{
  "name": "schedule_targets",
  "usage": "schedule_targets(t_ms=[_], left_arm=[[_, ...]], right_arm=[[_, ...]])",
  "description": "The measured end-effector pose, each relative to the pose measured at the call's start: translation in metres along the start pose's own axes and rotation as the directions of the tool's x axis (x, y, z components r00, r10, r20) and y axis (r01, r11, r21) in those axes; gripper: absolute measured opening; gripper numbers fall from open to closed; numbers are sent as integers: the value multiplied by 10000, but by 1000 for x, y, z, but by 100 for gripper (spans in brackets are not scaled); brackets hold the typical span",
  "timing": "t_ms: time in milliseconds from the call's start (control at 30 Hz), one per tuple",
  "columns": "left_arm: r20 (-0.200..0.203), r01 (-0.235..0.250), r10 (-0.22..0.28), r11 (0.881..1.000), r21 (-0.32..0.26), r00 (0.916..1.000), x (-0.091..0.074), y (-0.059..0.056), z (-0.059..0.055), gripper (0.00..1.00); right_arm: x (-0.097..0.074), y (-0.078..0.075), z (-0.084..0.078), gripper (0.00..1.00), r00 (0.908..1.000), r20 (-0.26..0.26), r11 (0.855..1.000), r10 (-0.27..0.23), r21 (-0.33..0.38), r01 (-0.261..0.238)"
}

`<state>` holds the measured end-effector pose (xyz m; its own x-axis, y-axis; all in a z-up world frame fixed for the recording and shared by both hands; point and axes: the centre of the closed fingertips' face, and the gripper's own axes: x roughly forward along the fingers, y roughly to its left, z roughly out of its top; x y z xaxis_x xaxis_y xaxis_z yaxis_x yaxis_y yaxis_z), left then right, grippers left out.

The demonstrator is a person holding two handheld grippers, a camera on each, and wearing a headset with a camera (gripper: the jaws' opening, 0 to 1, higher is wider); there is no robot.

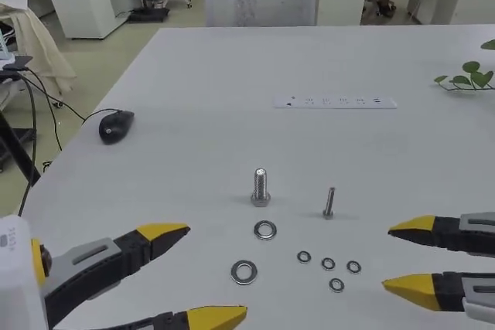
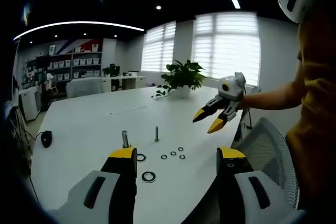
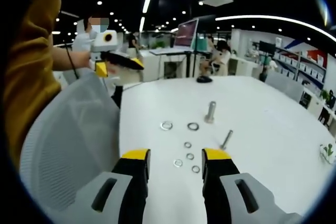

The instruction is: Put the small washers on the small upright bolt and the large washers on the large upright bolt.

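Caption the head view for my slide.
Left hand-held gripper and right hand-held gripper, both open, flank loose washers before the upright large bolt and small bolt.

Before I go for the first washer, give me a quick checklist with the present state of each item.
1. Large bolt upright: ok.
2. Small bolt upright: ok.
3. Both shafts bare, free for washers: ok.
4. Two large washers and four small washers lying flat, none stacked: ok.
5. Left tongs open and empty: ok.
6. Right tongs open and empty: ok.
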<state>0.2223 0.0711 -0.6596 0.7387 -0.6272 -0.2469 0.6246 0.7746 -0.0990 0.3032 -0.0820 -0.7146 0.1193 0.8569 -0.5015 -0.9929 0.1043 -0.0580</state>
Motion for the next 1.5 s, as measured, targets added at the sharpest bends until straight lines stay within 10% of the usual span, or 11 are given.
schedule_targets(t_ms=[500,833,1500], left_arm=[[99,-143,144,9999,-97,9998,-1,-2,0,60],[-33,-139,139,9999,9,9999,0,-2,-1,60],[-103,-305,303,9995,-124,9995,3,7,-7,60]], right_arm=[[17,-18,-23,36,9622,-2488,9808,1109,-1289,-1464],[37,-27,-49,31,8601,-4773,9261,1803,-2122,-3119],[70,-28,-84,26,7401,-6384,8723,2113,-2184,-4375]])
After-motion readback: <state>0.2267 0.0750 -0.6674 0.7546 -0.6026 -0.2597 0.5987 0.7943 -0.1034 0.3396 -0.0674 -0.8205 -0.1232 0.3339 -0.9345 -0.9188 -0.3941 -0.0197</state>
